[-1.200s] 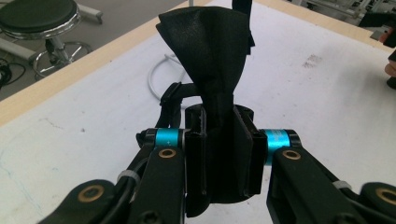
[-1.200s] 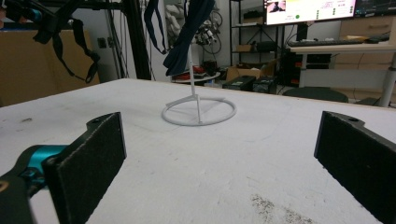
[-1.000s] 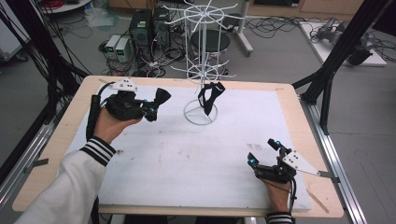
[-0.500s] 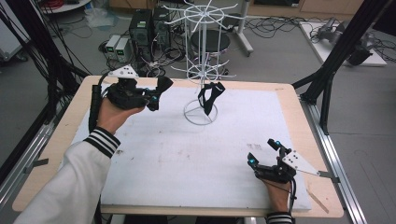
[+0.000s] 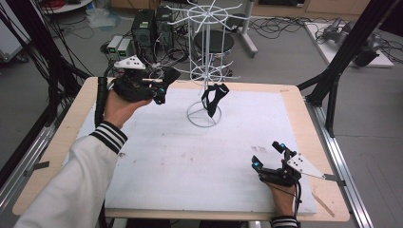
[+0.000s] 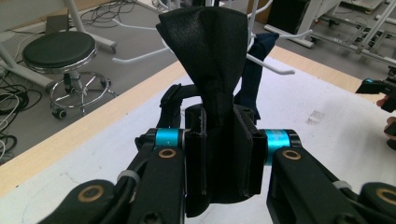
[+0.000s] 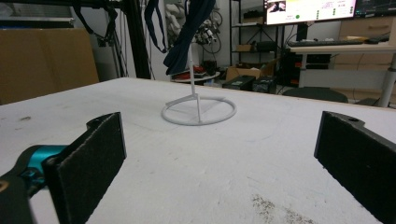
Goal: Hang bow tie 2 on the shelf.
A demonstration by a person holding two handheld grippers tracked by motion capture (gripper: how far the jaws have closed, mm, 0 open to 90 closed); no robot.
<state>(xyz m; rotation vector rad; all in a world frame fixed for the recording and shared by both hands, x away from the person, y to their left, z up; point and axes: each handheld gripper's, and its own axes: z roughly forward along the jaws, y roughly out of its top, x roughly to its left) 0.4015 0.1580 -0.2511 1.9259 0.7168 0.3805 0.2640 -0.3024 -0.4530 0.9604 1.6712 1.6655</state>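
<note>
A black bow tie stands up between the jaws of my left gripper, which is shut on its middle. In the high view that gripper is raised over the table's far left, left of the white wire rack, with the held tie at its tip. A second dark tie hangs from a lower arm of the rack, also seen as a navy tie behind the held one and as a dark tie. My right gripper rests at the near right, open and empty.
The rack's ring base stands on the white mat at the far middle. Black frame posts flank the table. A stool and computer boxes sit on the floor beyond the far edge.
My left gripper has risen and moved right toward the rack, carrying the black bow tie. The right gripper has stayed put.
</note>
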